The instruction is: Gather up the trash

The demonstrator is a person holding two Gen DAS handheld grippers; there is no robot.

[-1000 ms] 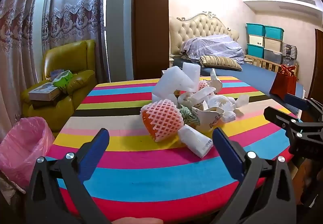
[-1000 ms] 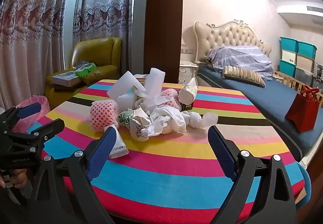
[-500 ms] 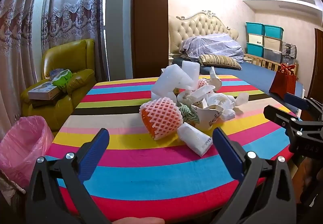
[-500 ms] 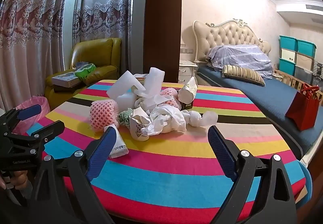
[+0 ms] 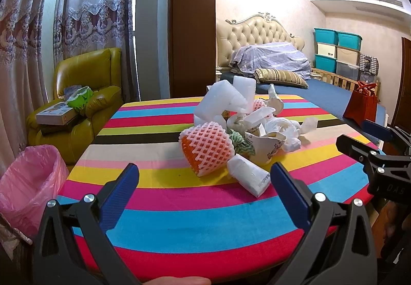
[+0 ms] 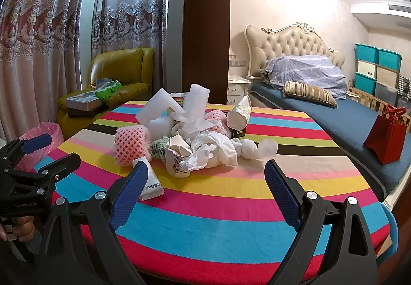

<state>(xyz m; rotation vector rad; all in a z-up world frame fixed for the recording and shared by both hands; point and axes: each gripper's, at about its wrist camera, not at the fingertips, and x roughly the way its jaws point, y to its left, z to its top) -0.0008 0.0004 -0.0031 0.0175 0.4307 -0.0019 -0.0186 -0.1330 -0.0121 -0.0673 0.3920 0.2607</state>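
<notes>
Hovering spread, both empty: left gripper [image 5: 203, 179], right gripper [image 6: 205, 176]; trash pile [image 5: 239, 136] just ahead.

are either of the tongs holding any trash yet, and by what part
Nothing is held. The left tongs and right tongs are both open and empty, short of the trash pile on the striped table.

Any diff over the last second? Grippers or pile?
Barely any. The left hand-held gripper crept slightly closer to the trash pile on the striped table; nothing was grasped or released. The right hand-held gripper stayed put. Both remain open and empty, the pile untouched, the pink-lined bin unmoved.
</notes>
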